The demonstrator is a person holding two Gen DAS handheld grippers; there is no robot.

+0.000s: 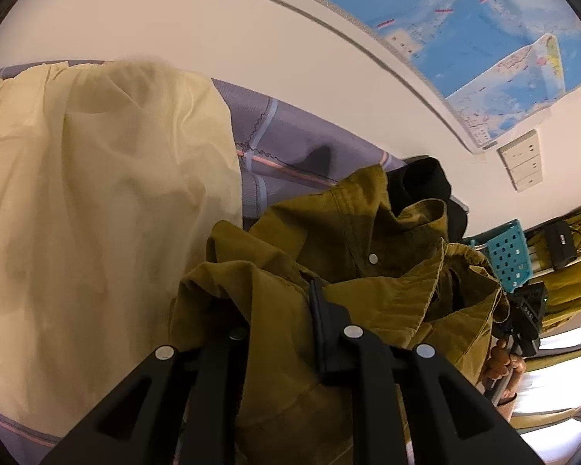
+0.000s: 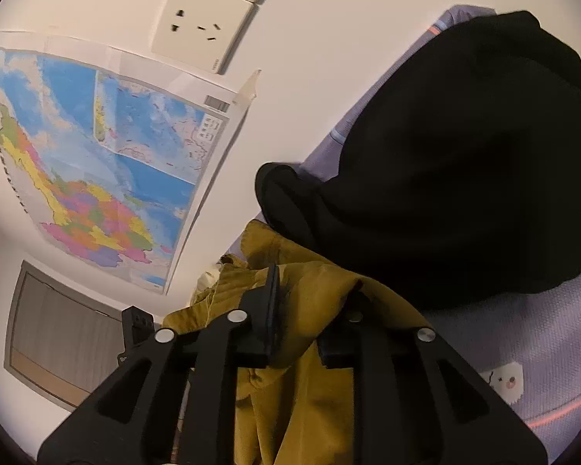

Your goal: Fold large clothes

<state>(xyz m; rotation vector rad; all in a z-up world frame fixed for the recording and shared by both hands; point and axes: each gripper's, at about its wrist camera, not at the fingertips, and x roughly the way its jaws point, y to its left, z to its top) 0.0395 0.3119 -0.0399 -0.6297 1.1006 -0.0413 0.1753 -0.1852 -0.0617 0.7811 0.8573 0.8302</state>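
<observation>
- The left gripper (image 1: pixel 279 310) has its fingers (image 1: pixel 321 310) closed most of the way on a bunched fold of the olive-green corduroy jacket with metal snap buttons (image 1: pixel 368 283); cloth fills the gap and drapes over the near finger.
- The right gripper (image 2: pixel 313 310) likewise has its fingers (image 2: pixel 269 310) pinched on an edge of the same jacket, the cloth hanging down between them.
- The jacket appears lifted between the two grippers, crumpled, above a bed with a lilac patterned sheet (image 1: pixel 290 143); whether its lower part touches the sheet I cannot tell.
- It looks soft, fairly thick and moderately heavy, so it should sag and swing but not slip easily; thick seams, the collar or the shoulders seem the surest holds for spreading it flat.
- Just beside it on the bed lie a pale yellow thin garment (image 1: pixel 97 193) and a black soft garment (image 2: pixel 464 155).
- Beyond, a coloured wall map (image 2: pixel 97 162), white wall sockets (image 2: pixel 203 27) and a teal perforated plastic basket (image 1: pixel 509 252) are visible.
</observation>
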